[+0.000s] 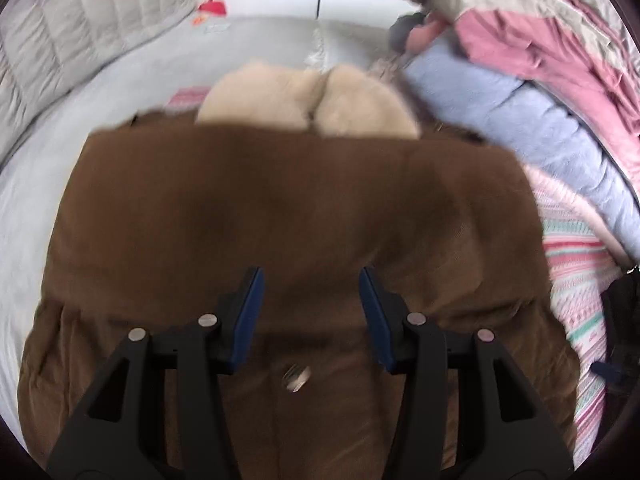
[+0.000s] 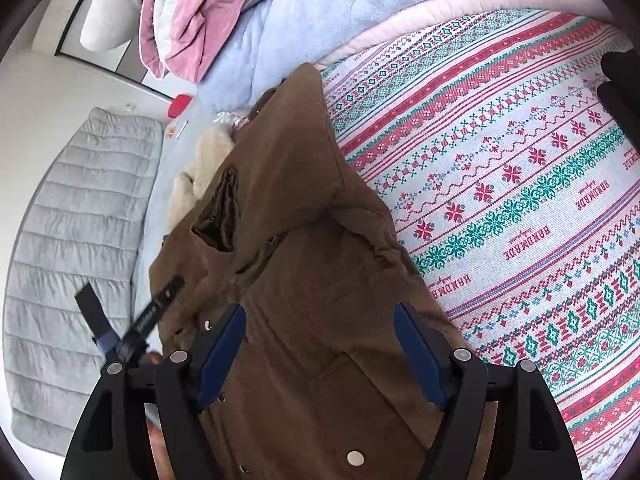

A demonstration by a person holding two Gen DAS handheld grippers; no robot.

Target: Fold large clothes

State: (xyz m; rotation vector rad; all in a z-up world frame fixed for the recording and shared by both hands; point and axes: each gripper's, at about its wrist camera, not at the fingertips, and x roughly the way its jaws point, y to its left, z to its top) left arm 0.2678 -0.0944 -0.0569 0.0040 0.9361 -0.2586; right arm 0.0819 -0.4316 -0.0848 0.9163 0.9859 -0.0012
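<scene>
- A patterned blanket (image 2: 520,184) in red, green and white bands covers the bed, with the word "HANDMADE" woven in several times.
- A pale blue fleece blanket (image 1: 532,120) lies bunched along the blanket's far side, with a pink padded edge (image 2: 460,12) showing under it.
- A dusty pink cloth (image 2: 192,20), crumpled, sits on top of the blue fleece.
- A grey quilted cover (image 2: 76,240) with stitched channels lies on the other side.
- A plain grey sheet (image 1: 120,92) spreads between the quilted cover and the patterned blanket.
- A small red object (image 2: 179,105) rests on the grey sheet, near the wall; blurred in the left wrist view.
</scene>
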